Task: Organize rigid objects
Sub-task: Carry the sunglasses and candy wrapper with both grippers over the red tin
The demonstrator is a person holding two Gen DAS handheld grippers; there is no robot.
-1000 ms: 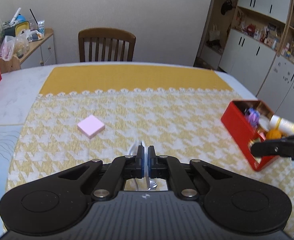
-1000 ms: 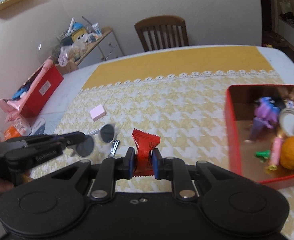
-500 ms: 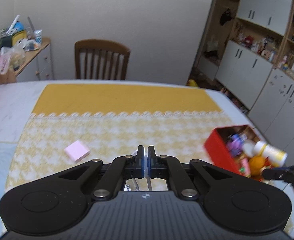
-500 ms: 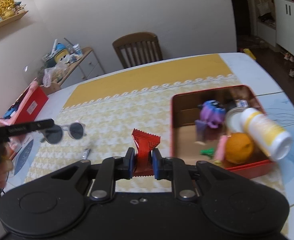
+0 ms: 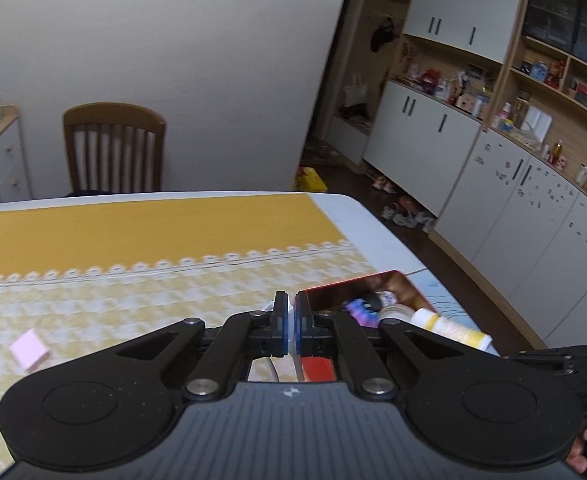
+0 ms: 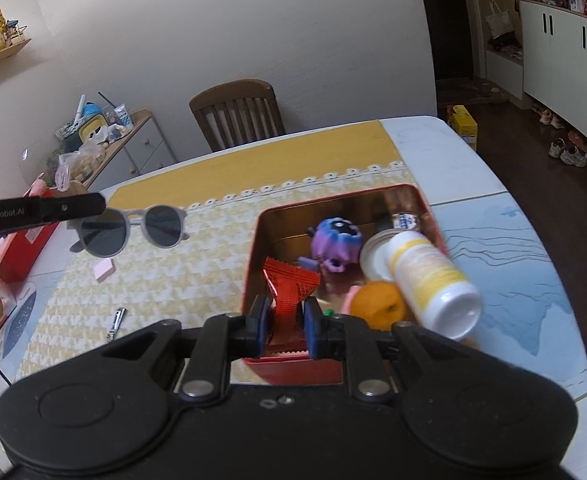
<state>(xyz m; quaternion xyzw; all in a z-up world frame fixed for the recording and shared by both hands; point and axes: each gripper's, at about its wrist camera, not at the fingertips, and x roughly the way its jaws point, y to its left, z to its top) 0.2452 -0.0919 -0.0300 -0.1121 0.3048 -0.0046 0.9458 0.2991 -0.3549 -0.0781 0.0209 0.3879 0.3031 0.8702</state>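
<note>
My right gripper is shut on a red crinkled packet and holds it over the near left corner of the red tin. The tin holds a purple toy, an orange and a white-and-yellow bottle. My left gripper is shut on grey sunglasses, held in the air left of the tin; in the left wrist view only a pale sliver of them shows between the pads. The tin also shows in the left wrist view.
A pink sticky-note block and a nail clipper lie on the yellow patterned tablecloth. A wooden chair stands at the table's far side. A red box sits at the left edge. Cabinets line the right wall.
Both grippers have moved right toward the tin. The packet is now over the tin's near left corner, and the sunglasses are lifted higher and closer to the tin.
</note>
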